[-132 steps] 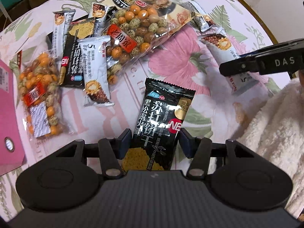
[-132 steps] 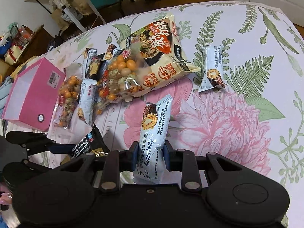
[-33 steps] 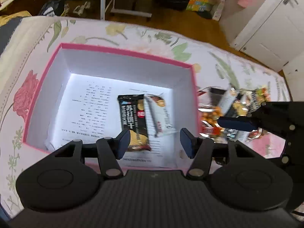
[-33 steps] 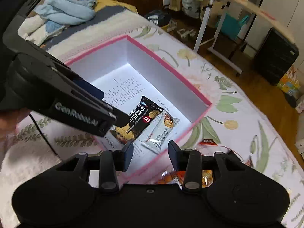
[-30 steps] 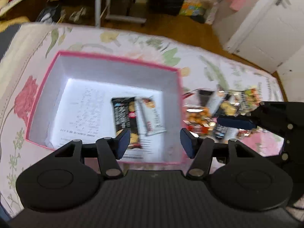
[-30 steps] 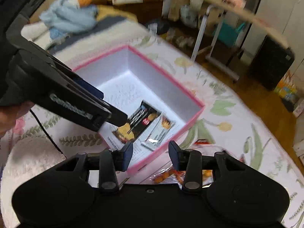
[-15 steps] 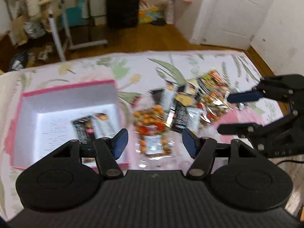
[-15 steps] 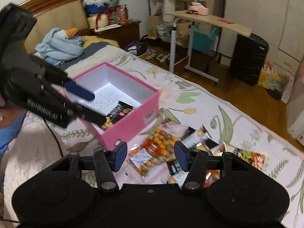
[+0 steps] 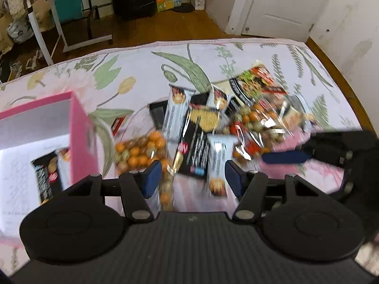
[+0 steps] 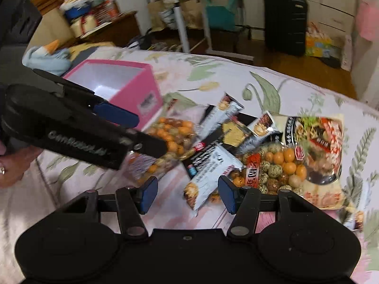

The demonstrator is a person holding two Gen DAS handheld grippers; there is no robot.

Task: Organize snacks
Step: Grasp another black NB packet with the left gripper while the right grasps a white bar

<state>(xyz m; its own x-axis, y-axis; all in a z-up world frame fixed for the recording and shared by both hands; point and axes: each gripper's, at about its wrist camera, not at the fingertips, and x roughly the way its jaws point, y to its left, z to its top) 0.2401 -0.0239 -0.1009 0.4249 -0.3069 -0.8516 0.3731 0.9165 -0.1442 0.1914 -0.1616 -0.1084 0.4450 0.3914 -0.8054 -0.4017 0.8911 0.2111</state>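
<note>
Tools both swung from above the pink box (image 10: 132,87) to the snack pile (image 10: 236,146) on the bed; left tool (image 9: 190,177) spread and empty, having just narrowed; right tool (image 10: 187,193) spread, empty; two packets already boxed, next pickup looks imminent.

The bedspread (image 10: 272,75) was matt printed cloth with a floral pattern. The pink box (image 10: 146,87) near its left edge looked like smooth card, white and matt inside, with printed paper on its floor. The snack packets (image 9: 213,127) were glossy plastic film, and the clear bag of coated nuts (image 10: 173,132) caught glints of light. Both grippers' bodies were matt black plastic, the left gripper (image 9: 190,177) ribbed, with blue pads (image 10: 149,191). The floor (image 9: 151,23) was polished wood.
</note>
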